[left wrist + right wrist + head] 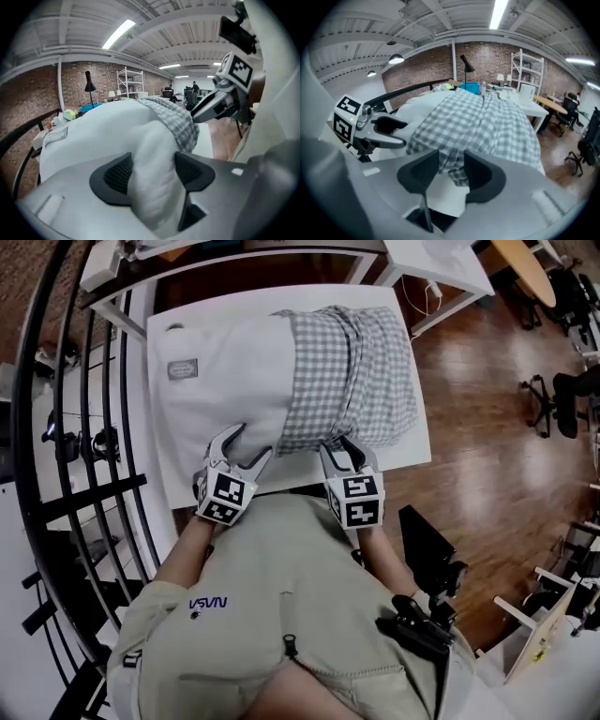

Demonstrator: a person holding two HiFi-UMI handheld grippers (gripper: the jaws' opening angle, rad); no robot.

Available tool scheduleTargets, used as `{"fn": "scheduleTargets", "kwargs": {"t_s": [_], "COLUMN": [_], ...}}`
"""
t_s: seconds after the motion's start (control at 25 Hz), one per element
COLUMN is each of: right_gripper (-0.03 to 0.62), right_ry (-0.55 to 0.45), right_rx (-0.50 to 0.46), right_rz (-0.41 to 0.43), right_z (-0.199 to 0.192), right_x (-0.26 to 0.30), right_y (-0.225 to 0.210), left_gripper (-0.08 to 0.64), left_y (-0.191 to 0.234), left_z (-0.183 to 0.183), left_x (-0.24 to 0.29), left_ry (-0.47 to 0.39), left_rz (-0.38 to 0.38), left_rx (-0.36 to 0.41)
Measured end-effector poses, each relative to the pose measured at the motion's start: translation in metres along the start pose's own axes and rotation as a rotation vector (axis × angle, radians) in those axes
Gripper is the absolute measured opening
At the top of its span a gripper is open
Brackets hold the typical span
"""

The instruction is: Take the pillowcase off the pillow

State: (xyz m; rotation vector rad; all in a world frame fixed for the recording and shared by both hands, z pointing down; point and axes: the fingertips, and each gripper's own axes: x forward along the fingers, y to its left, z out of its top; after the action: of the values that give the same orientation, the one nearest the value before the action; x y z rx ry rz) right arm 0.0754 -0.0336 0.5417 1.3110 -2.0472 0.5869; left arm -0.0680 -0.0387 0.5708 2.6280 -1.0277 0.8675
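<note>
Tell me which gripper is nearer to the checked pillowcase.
Right. The right gripper has the near edge of the checked pillowcase between its open jaws; the left gripper is beside it, around the bare white pillow.

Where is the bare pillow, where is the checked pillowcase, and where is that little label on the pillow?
pillow [225,390]: head view, on its bare white middle.
pillowcase [356,371]: head view, centre of the checked cloth.
label [185,368]: head view, middle of the grey patch.

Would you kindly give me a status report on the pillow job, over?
Left hand-held gripper open around white soft pillow, near edge. Right hand-held gripper open around grey-checked fabric pillowcase, near edge. Pillowcase half off. Nothing in the way.
</note>
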Motion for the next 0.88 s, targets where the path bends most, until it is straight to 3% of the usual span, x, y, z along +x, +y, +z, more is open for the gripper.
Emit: {"fn": "scheduleTargets", "kwargs": {"t_s": [0.16,0.24,0.28,0.44,0.6,0.76,0.88], "right_gripper": [0.177,0.066,0.043,0.029,0.026,0.023,0.021], "right_ry": [0.056,0.03,0.006,-0.074,-0.078,0.01,0.113], "right_rx": [-0.056,-0.106,-0.121,-0.137,-0.174,-0.187,-0.152], "right_rz": [-0.05,-0.115,-0.142,-0.249,-0.377,-0.439,-0.406], "right_z": [-0.016,-0.005,0.002,0.025,0.025,-0.012,-0.055], "right_x": [0.044,0.043,0.036,0.001,-0.023,-0.023,-0.005], "right_y": [0.012,0.003,-0.002,-0.034,-0.074,-0.108,-0.114], "left_gripper": [0.117,0.049,0.029,0.017,0.015,0.015,0.015], "left_y": [0.011,0.015,0.018,0.042,0.062,0.068,0.053], "left_z": [-0.003,0.013,0.023,0.067,0.083,0.063,0.031], "left_x": [0.009,0.0,-0.006,-0.034,-0.05,-0.06,-0.05], "left_ry": [0.03,-0.01,-0.041,-0.148,-0.219,-0.238,-0.176], "left_rz": [0.022,0.033,0.044,0.104,0.124,0.121,0.09], "left_rx": [0.054,0.068,0.069,0.057,-0.02,-0.133,-0.174]}}
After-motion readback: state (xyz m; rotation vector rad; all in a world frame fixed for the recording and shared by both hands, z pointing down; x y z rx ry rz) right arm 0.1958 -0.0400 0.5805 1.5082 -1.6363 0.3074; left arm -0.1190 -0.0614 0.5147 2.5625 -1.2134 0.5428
